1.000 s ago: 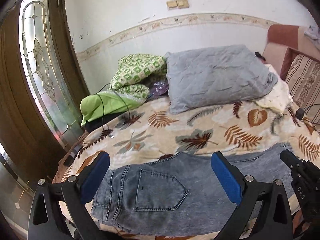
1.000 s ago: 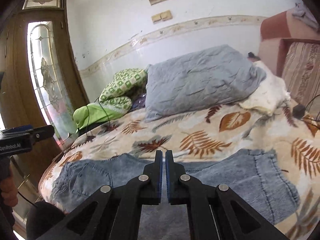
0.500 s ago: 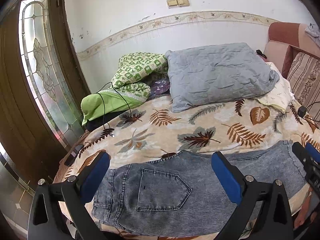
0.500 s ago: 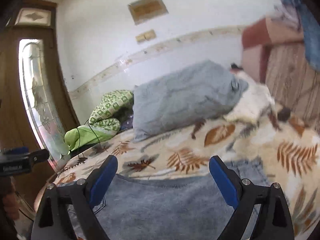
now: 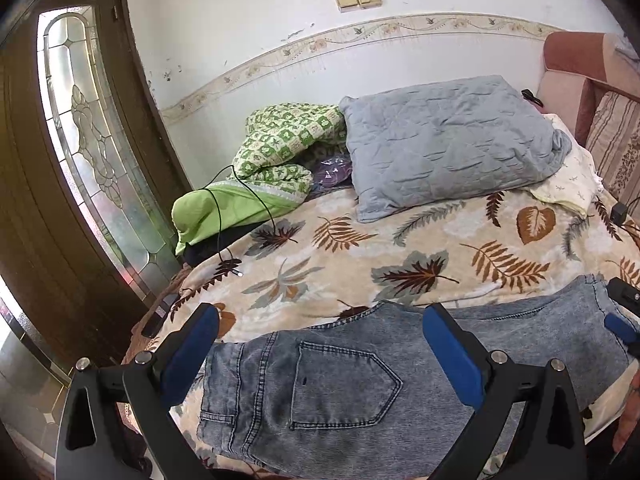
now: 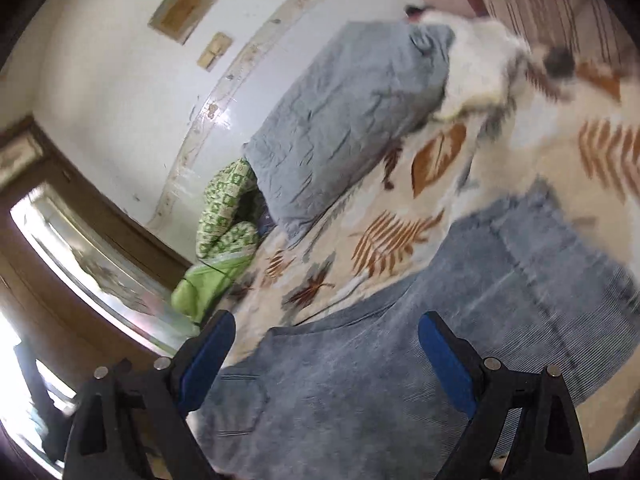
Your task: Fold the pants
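Note:
Faded blue jeans lie flat along the near edge of the bed, back pocket up, waistband to the left. My left gripper hovers over the waist end, open, with nothing between its blue pads. In the tilted, blurred right wrist view the jeans spread below my right gripper, which stands open and empty over the leg part. The right gripper's tip also shows at the right edge of the left wrist view.
The bed carries a leaf-print blanket, a grey pillow, a green patterned quilt and a green bundle with a black cable. A wooden door with glass stands left; a striped headboard is at right.
My right gripper went from shut to open, rolled so its view tilts, and sank towards the jeans. The left gripper has hardly moved and stays open.

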`<state>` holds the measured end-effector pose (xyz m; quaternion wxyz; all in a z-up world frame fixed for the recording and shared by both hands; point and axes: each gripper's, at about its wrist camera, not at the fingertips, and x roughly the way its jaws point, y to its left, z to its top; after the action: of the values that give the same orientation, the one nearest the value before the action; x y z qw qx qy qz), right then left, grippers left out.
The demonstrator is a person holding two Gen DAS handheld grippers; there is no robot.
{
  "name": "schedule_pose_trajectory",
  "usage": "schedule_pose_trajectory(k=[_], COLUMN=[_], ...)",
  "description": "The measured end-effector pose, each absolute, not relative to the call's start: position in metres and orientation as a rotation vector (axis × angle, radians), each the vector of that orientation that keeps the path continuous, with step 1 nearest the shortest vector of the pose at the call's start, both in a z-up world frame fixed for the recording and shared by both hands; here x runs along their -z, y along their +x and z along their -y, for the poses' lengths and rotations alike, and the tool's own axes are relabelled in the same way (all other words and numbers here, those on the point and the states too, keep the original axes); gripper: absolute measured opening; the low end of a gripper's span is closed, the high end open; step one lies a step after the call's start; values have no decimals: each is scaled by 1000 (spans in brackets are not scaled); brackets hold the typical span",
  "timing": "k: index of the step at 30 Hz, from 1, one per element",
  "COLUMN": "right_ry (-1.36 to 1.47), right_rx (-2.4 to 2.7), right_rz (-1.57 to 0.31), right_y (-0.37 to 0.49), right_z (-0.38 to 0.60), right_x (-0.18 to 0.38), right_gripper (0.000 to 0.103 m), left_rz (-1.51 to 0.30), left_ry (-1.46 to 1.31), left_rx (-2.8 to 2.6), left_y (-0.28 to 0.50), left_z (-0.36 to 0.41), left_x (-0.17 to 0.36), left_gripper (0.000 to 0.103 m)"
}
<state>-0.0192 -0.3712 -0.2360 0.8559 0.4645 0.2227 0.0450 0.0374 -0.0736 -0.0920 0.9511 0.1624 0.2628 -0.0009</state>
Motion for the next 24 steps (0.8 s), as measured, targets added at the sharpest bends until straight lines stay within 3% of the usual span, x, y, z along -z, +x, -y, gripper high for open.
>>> schedule_pose_trajectory(k=[5,14,19,22,24], right_ry=[1061,861,625,508,476], right_rx=[-113,11,104,144,167], right_rz=[-484,-430,-230,-70,-35], right_y=[-16,-25,-54,-76,-79], right_z=[376,363,341,327,324], right_x=[246,218,179,161,157], right_gripper=[95,95,95,103,103], left_rz=[-529,-517,-507,-493,-484], left_ry=[329,328,325,321,313], left_rx=[-13,-24,-26,-19,-11], left_y=[40,41,41,40,39], left_z=[70,66,64,64,64], left_x=[90,88,85,83,80], left_gripper=[101,101,101,101,101])
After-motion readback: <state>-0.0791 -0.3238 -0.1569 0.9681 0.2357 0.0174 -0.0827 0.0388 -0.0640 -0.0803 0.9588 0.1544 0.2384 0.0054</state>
